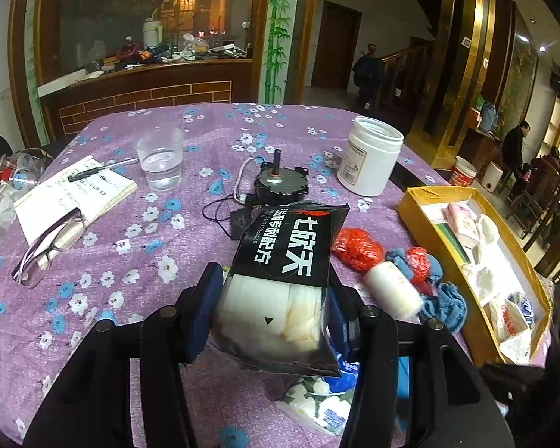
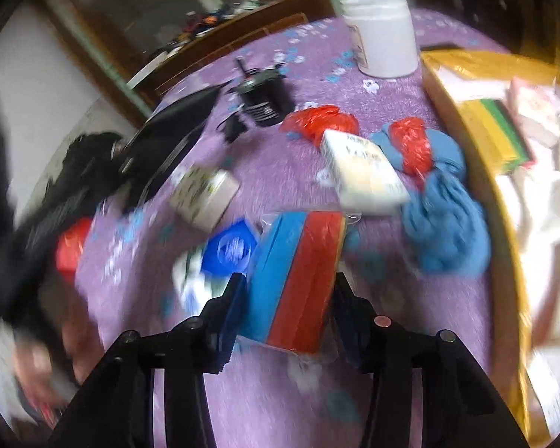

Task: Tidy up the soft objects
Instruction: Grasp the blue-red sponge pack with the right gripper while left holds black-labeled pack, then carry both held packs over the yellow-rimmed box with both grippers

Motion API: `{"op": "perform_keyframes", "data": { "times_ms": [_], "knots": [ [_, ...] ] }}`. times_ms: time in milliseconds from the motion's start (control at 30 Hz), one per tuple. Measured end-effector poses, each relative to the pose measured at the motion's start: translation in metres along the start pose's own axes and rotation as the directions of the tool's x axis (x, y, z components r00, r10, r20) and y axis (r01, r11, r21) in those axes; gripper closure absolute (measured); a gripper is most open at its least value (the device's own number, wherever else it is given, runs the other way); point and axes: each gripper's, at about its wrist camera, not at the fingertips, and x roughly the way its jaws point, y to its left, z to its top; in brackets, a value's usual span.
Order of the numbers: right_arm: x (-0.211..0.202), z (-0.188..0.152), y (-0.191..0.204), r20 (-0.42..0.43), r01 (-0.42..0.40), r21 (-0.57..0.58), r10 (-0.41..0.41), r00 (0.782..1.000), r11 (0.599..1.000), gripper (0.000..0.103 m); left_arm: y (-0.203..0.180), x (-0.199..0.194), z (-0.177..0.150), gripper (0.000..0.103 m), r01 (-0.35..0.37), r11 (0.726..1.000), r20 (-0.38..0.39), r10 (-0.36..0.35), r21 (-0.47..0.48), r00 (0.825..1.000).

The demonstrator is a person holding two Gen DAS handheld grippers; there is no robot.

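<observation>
1. Left wrist view first, and on its far left we are seeing a notebook (image 1: 74, 198) with a pen (image 1: 100, 170) and glasses (image 1: 48, 246) resting on it, with a clear cup (image 1: 161, 162) of water beside them on the purple flowered tablecloth (image 1: 130, 261).
2. We are clamping our left gripper (image 1: 268, 317) on a black packet (image 1: 283, 280) of white pads, lifted off the cloth; its big white characters are showing upside down to us and we are not reading them with confidence.
3. Beyond it a small motor (image 1: 280, 183) and a white jar (image 1: 369, 156) are sitting untouched; the jar's label is too small to read.
4. Moving right, two red plastic bags (image 1: 356, 248), a white roll (image 1: 392, 289) and a blue cloth (image 1: 446, 302) are lying loose near the yellow box (image 1: 422, 216).
5. We are judging the job partly done: the box is already holding pink and white soft packs, while several items are waiting outside.
6. Right wrist view is blurring, yet we are seeing our right gripper (image 2: 289, 298) closed around a blue and red sponge pack (image 2: 298, 272) in clear wrap, pads pressing both sides, low over the cloth.
7. Past it a white tissue pack (image 2: 366, 171) bears print we cannot make out.
</observation>
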Motion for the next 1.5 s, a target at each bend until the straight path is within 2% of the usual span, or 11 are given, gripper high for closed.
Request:
{"op": "perform_keyframes", "data": {
  "times_ms": [200, 367, 567, 633, 767, 900, 1000, 1100, 1133, 1200, 1500],
  "knots": [
    [-0.025, -0.043, 0.008, -0.003, -0.022, -0.13, 0.022, 1.0, 0.991, 0.053, -0.005, -0.024, -0.015, 0.053, 0.036, 0.999, -0.018, -0.035, 0.028, 0.999],
    [-0.031, -0.055, 0.0, -0.022, -0.028, -0.16, 0.024, 0.999, 0.987, 0.052, 0.0, -0.052, -0.057, 0.053, 0.038, 0.997, -0.08, -0.032, 0.069, 0.996],
    [-0.034, -0.056, -0.004, -0.019, 0.01, -0.175, -0.013, 1.0, 0.985, 0.042, -0.001, -0.061, -0.101, 0.052, -0.023, 0.993, -0.152, 0.041, 0.118, 0.987],
    [-0.034, -0.057, -0.002, -0.015, 0.031, -0.183, -0.034, 0.999, 0.983, 0.042, 0.0, -0.06, -0.107, 0.053, -0.036, 0.993, -0.164, 0.055, 0.115, 0.985],
    [-0.035, -0.058, 0.007, -0.001, 0.049, -0.208, -0.05, 0.999, 0.977, 0.033, 0.002, -0.06, -0.114, 0.052, -0.077, 0.987, -0.151, 0.098, 0.139, 0.984],
    [-0.027, -0.059, 0.018, 0.02, 0.105, -0.256, -0.103, 0.994, 0.961, 0.031, 0.002, -0.05, -0.116, 0.051, -0.094, 0.984, -0.169, 0.119, 0.15, 0.978],
    [-0.015, -0.059, 0.02, 0.017, 0.129, -0.26, -0.129, 0.991, 0.957, 0.031, 0.005, -0.036, -0.115, 0.047, -0.101, 0.986, -0.207, 0.127, 0.134, 0.97],
    [-0.008, -0.063, 0.017, 0.027, 0.167, -0.261, -0.166, 0.986, 0.951, 0.045, 0.013, -0.027, -0.114, 0.045, -0.085, 0.993, -0.229, 0.102, 0.08, 0.968],
    [-0.009, -0.062, 0.017, 0.034, 0.176, -0.264, -0.173, 0.984, 0.949, 0.055, 0.016, -0.026, -0.113, 0.046, -0.073, 0.996, -0.232, 0.085, 0.059, 0.969],
    [-0.011, -0.061, 0.012, 0.036, 0.167, -0.251, -0.163, 0.986, 0.954, 0.056, 0.019, -0.027, -0.111, 0.06, -0.077, 0.996, -0.22, 0.084, 0.043, 0.972],
    [-0.031, -0.057, 0.006, 0.097, 0.124, -0.212, -0.105, 0.99, 0.969, 0.056, 0.011, -0.059, -0.099, 0.061, -0.04, 0.998, -0.132, 0.046, 0.049, 0.99]
  ]
}}
